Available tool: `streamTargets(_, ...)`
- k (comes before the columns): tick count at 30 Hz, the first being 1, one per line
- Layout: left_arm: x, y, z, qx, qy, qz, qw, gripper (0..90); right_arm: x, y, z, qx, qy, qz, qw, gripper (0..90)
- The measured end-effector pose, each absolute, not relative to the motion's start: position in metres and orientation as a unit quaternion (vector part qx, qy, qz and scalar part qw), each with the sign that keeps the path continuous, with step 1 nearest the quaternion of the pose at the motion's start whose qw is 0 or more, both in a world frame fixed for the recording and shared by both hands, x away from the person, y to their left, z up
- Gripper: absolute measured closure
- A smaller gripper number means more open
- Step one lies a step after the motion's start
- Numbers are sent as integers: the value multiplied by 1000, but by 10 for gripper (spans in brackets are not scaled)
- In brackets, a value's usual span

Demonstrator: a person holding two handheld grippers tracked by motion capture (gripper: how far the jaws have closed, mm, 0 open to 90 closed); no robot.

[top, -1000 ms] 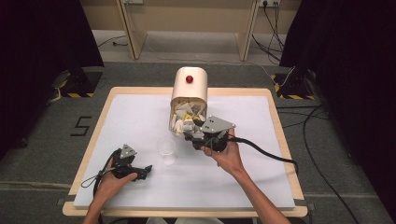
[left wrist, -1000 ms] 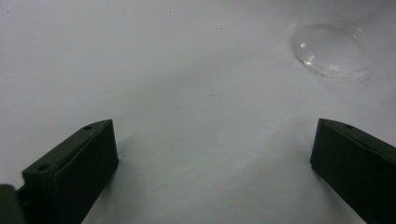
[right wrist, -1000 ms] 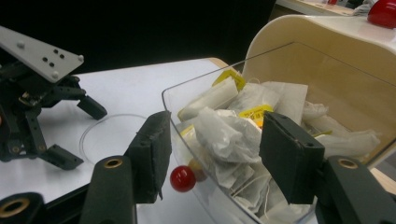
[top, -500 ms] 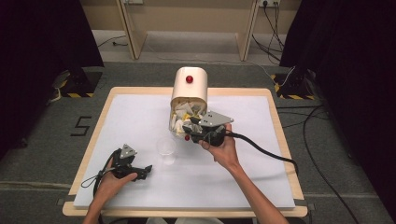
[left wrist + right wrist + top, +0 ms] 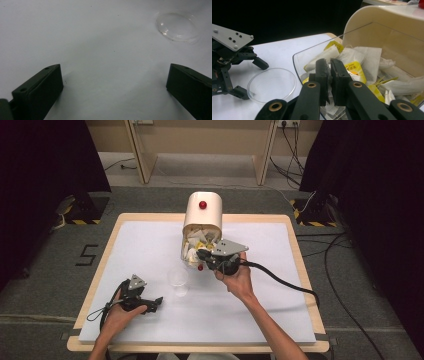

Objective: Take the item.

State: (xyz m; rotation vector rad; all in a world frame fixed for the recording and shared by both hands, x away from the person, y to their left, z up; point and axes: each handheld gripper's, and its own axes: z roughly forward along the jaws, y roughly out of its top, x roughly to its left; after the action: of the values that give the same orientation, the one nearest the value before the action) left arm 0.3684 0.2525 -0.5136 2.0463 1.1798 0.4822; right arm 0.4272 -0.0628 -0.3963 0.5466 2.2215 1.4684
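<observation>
Cream-coloured, round-topped plastic bin (image 5: 202, 210) with a red knob sits far-centre on the white table (image 5: 300, 295), its clear front tray (image 5: 317, 53) piled with white and yellow tea-bag sachets (image 5: 352, 67). Right gripper (image 5: 330, 65) reaches into them, jaws nearly closed; whether it pinches anything is hard to tell. Just near-left lies a clear shallow plastic dish (image 5: 178, 276). Left gripper (image 5: 149, 303) rests near-left, jaws wide apart, empty.

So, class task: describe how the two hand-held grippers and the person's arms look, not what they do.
Both are black, jointed frames. The left hand-held gripper and the right hand-held gripper each carry a grey three-cornered plate and trail a black cable. The jaws are flat black blocks; brass-coloured pivots show on the right one. The forearms are bare, no sleeves.
</observation>
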Motion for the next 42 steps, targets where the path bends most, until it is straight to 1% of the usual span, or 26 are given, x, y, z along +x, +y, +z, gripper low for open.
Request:
streamTargets(8, 368, 253, -514, 793, 457, 187, 357, 0, 429, -66, -389, 200, 788, 543, 212, 863)
streamTargets(27, 369, 253, -514, 794, 456, 187, 356, 0, 424, -74, -360, 190, 761, 578, 224, 865)
streamTargets(34, 368, 253, -514, 793, 457, 187, 357, 0, 418, -70, -351, 175, 759, 583, 229, 864)
streamTargets(42, 368, 252, -514, 793, 457, 186, 358, 0, 410, -66, -346, 166, 759, 589, 223, 865)
